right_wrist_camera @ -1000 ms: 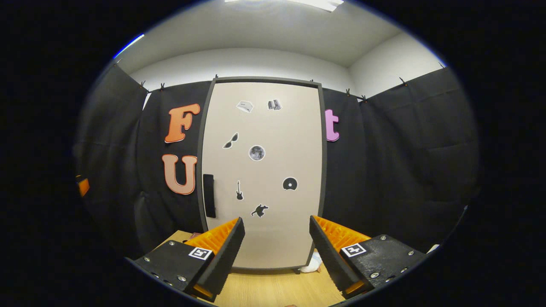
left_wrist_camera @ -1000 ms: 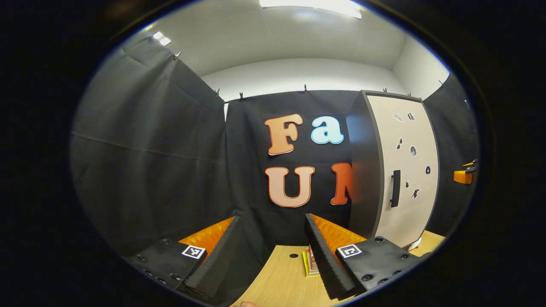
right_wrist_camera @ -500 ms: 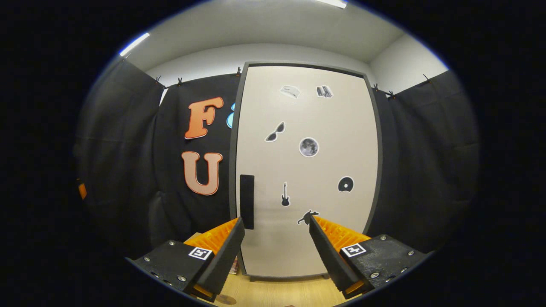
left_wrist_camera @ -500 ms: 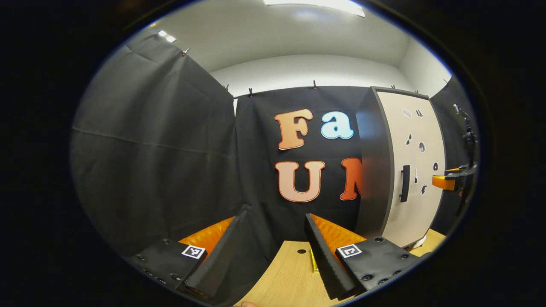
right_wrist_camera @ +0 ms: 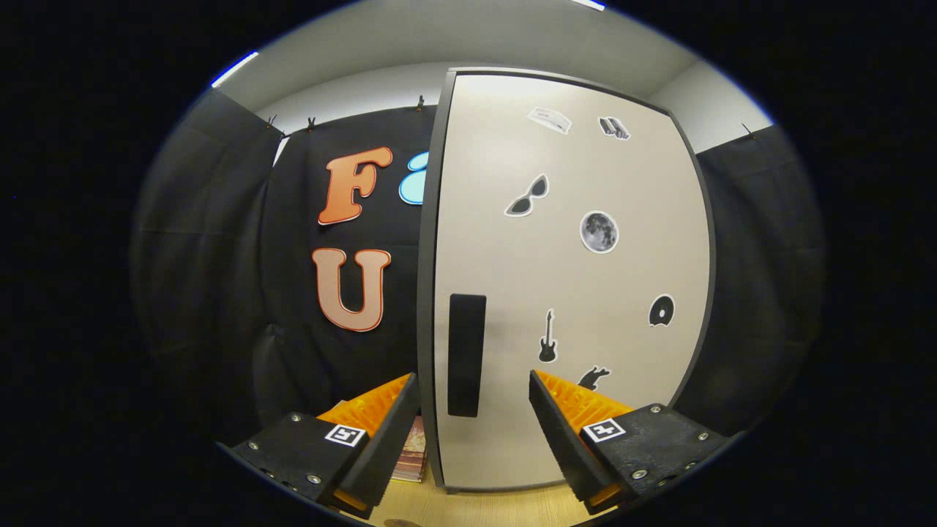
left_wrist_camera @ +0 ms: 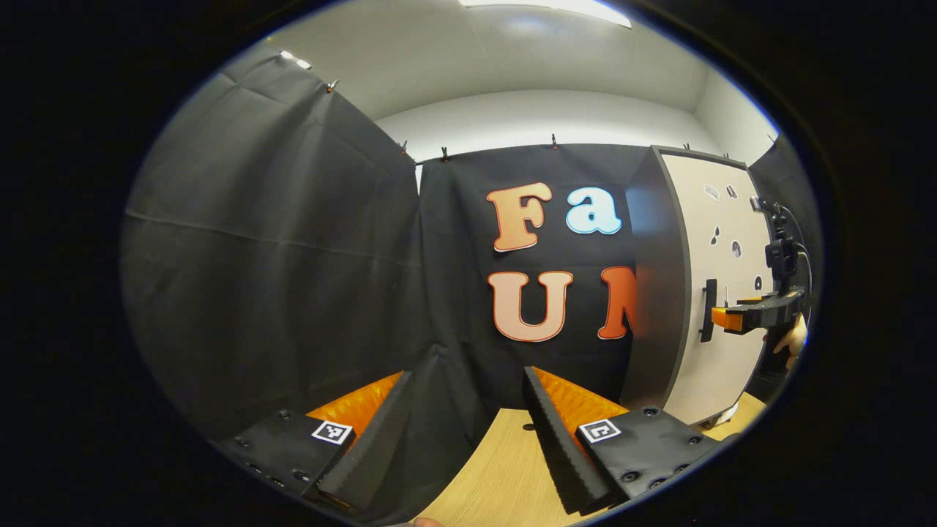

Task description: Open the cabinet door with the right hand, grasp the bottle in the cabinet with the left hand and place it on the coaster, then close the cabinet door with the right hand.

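The cabinet [right_wrist_camera: 571, 278] stands on the table with its beige door shut, several small stickers on it. A dark vertical handle [right_wrist_camera: 467, 355] sits near the door's left edge. My right gripper [right_wrist_camera: 472, 432] is open, close in front of the door, with the handle lined up between its fingers but apart from them. In the left gripper view the cabinet [left_wrist_camera: 721, 293] is at the far right, and the right gripper [left_wrist_camera: 721, 317] hovers just off the handle [left_wrist_camera: 707, 309], a hand behind it. My left gripper [left_wrist_camera: 465, 432] is open and holds nothing, facing the booth wall. The bottle is hidden.
A wooden tabletop [left_wrist_camera: 505, 476] lies under both grippers. A stack of flat things [right_wrist_camera: 411, 457] lies on the table left of the cabinet's base. Black cloth walls close in the left and back.
My right gripper has moved closer to the door, and the handle now sits between its fingers. My left gripper has turned left, so the cabinet slid toward the view's right edge.
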The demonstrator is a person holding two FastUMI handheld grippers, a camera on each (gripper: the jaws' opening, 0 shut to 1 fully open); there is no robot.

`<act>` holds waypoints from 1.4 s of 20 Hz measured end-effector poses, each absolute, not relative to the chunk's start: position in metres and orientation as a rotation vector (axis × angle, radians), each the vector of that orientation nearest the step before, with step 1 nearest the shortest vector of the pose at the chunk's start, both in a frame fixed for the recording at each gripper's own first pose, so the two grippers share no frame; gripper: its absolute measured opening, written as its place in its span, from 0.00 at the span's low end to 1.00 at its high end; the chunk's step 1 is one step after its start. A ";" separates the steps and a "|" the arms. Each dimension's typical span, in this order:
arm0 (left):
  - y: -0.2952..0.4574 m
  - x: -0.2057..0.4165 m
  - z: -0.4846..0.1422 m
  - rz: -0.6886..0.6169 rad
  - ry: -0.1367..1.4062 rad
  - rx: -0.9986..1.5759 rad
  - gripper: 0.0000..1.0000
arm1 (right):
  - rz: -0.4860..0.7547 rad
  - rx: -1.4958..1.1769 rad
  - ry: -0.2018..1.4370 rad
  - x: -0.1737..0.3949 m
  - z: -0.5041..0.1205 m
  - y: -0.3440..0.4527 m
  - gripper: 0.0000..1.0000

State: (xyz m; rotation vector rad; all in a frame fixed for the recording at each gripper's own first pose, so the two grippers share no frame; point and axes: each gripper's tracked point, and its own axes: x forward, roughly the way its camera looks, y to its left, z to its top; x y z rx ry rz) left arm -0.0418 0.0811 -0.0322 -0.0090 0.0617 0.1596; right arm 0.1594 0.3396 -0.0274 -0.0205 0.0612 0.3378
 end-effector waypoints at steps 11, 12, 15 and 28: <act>0.113 -0.057 -0.042 0.230 0.083 0.013 0.94 | 0.292 -0.002 0.128 0.211 -0.053 0.362 0.51; 0.115 -0.058 -0.042 0.234 0.083 0.015 0.94 | 0.290 0.002 0.128 0.212 -0.053 0.362 0.52; 0.116 -0.059 -0.044 0.238 0.086 0.016 1.00 | 0.295 0.029 0.133 0.212 -0.053 0.361 0.37; 0.087 -0.045 -0.051 0.189 0.086 0.002 0.94 | 0.422 -0.008 0.111 0.149 -0.050 0.329 0.20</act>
